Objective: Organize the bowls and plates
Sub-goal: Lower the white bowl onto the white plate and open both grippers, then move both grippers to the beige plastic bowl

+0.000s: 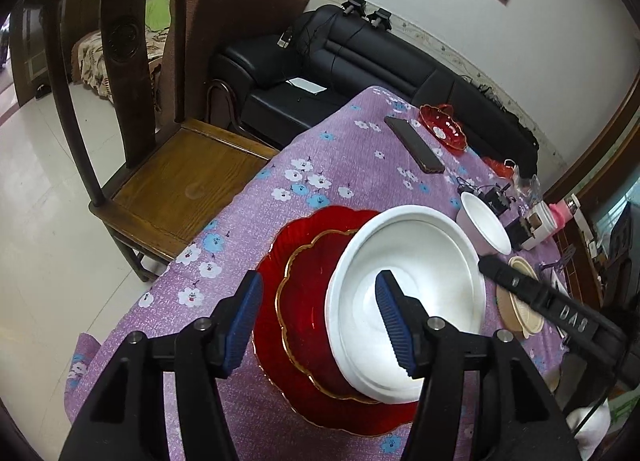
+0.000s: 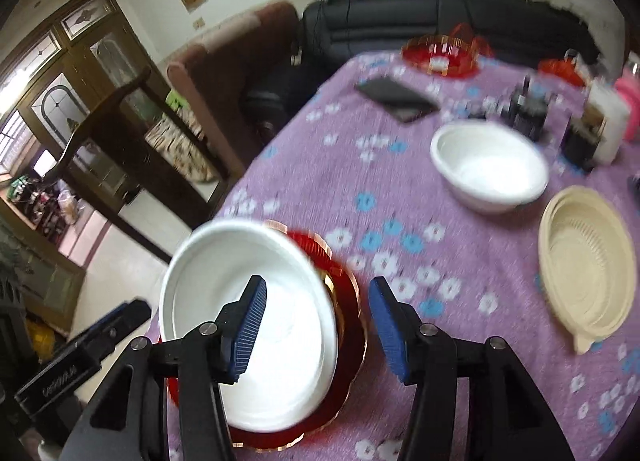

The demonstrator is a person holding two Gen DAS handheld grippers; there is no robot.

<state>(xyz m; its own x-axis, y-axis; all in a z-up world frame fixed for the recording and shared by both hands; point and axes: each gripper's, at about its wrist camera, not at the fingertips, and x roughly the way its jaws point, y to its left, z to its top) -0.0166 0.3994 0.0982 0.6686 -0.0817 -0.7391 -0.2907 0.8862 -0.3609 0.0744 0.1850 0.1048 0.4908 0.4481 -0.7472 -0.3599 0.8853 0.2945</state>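
A large white bowl point(image 1: 404, 301) rests in a gold-rimmed red plate point(image 1: 308, 301), which lies on a wider red scalloped plate point(image 1: 276, 257) near the table's front edge. My left gripper point(image 1: 319, 281) is open. Its fingers straddle the bowl's left rim and the red plates, and the pads press on nothing. In the right wrist view my right gripper point(image 2: 317, 285) is open too. The right rim of the white bowl point(image 2: 248, 301) and the edge of the red plates point(image 2: 348, 301) lie between its jaws. A smaller white bowl point(image 2: 490, 165) and a beige plastic bowl point(image 2: 586, 265) sit farther right.
A purple floral cloth point(image 1: 320, 153) covers the table. On it lie a dark phone point(image 1: 414, 145), a small red dish point(image 1: 442, 127) and clutter at the far right point(image 1: 532, 221). A wooden chair point(image 1: 160, 181) stands at the table's left edge, with a black sofa point(image 1: 360, 61) behind.
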